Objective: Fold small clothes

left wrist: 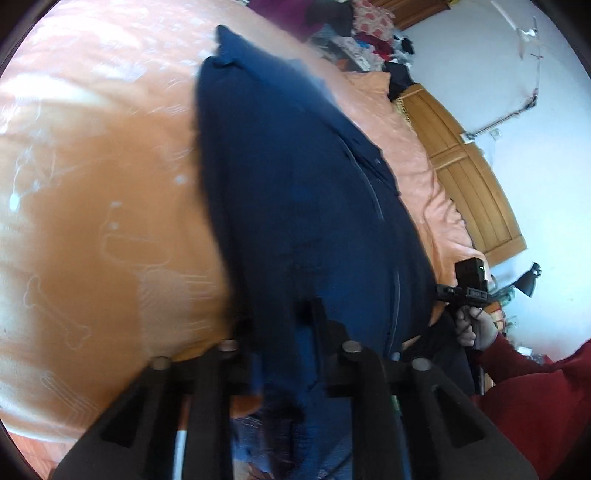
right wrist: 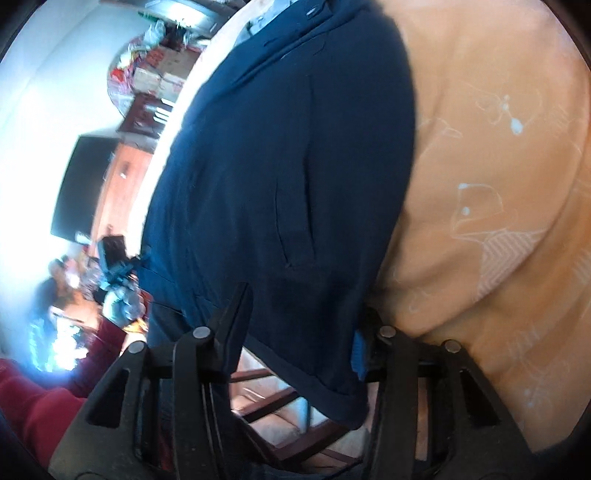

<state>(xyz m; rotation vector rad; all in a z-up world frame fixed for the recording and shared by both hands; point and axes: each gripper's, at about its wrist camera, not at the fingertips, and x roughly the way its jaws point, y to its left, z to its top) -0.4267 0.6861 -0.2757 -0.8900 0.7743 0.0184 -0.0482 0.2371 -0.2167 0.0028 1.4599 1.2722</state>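
A navy blue garment [left wrist: 295, 166] with seams and a pocket slit lies stretched lengthwise over an orange printed bedsheet [left wrist: 92, 184]. My left gripper [left wrist: 280, 321] is shut on its near edge, and cloth bunches between the black fingers. In the right wrist view the same garment [right wrist: 288, 147] runs up the frame, and my right gripper [right wrist: 306, 306] is shut on its hem, which hangs past the bed's edge. Each gripper shows in the other's view: the right gripper [left wrist: 467, 284] in a hand, and the left gripper [right wrist: 118, 266], blurred.
A wooden headboard [left wrist: 469, 184] and a heap of clothes [left wrist: 354, 29] lie beyond the bed. A black lamp [left wrist: 528, 282] stands by the wall. A dark screen [right wrist: 81, 184] sits beside a wooden cabinet [right wrist: 122, 184]. A red sleeve [left wrist: 535, 398] is at the lower right.
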